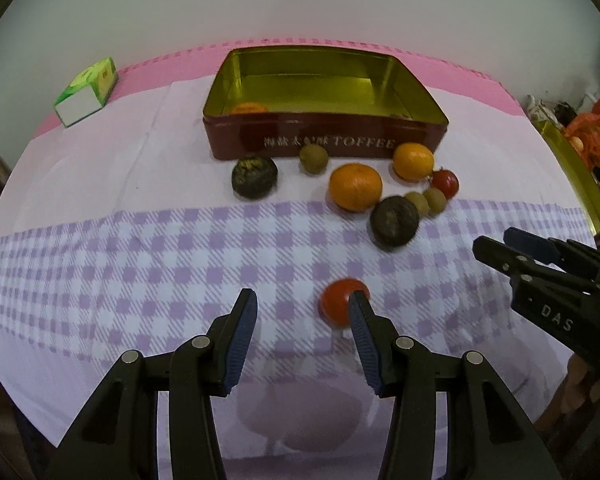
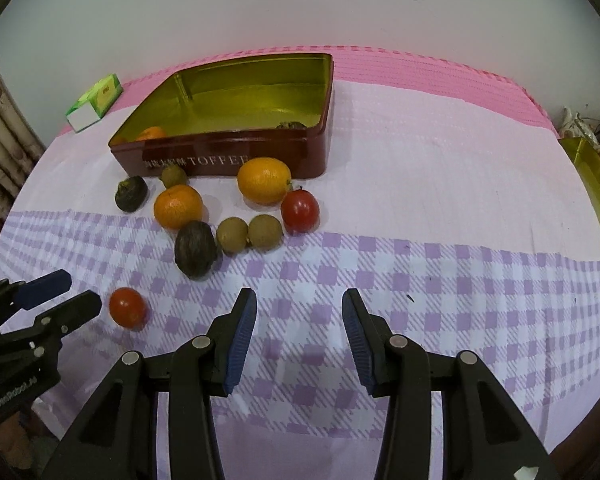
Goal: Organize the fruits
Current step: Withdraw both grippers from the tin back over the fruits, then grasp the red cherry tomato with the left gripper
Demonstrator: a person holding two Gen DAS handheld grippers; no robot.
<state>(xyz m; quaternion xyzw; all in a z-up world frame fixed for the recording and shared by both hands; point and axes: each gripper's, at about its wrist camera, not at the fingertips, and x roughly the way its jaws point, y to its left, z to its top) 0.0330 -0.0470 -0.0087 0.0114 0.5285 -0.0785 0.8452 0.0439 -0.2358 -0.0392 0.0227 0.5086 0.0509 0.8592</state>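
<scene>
A dark red toffee tin with a gold inside stands open at the back; an orange fruit lies in its left corner. Two oranges, two dark wrinkled fruits, small brown-green fruits and a red tomato lie loose in front of it. My left gripper is open; a nearer red tomato sits just past its right fingertip, partly behind it. My right gripper is open and empty over the checked cloth, right of that tomato.
A green and white carton lies at the back left. A gold tin lid and orange clutter sit off the table's right edge. The table is covered with a pink and purple-checked cloth; a white wall stands behind.
</scene>
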